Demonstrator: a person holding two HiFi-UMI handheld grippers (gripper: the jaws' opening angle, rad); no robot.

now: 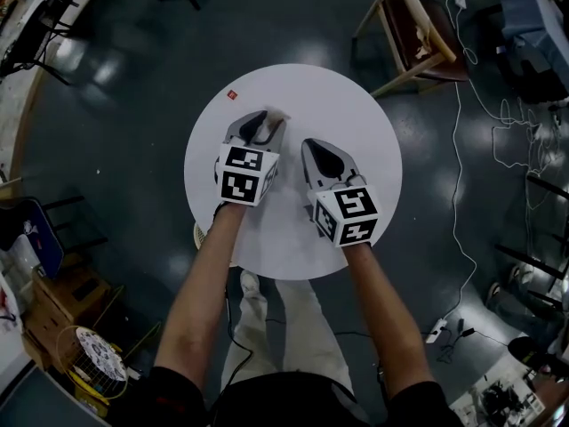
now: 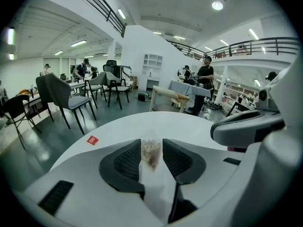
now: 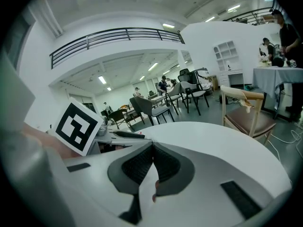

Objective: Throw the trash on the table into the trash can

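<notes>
One small clear bag [image 2: 151,154] with brownish crumbs in it is lying flat on the round white surface [image 1: 356,114], in the far half, a bit left of the middle and well in from the rim. The only other bit of trash up there is a tiny red packet [image 1: 232,95], further left and way closer to the far-left edge, well apart from the bag.

Plenty of room to move: the far part and the whole right side of the surface are bare. Around it is just dark floor [image 1: 133,123], with a wooden chair [image 1: 418,34] off past the far right.

The left tongs [image 1: 260,118] are down low over the bag. In the left gripper view the jaws are spread with the bag sitting right in the gap, not squeezed. The right tongs [image 1: 318,147] sit just beside them to the right, jaws pressed together with nothing in them, and they're not touching the bag.
</notes>
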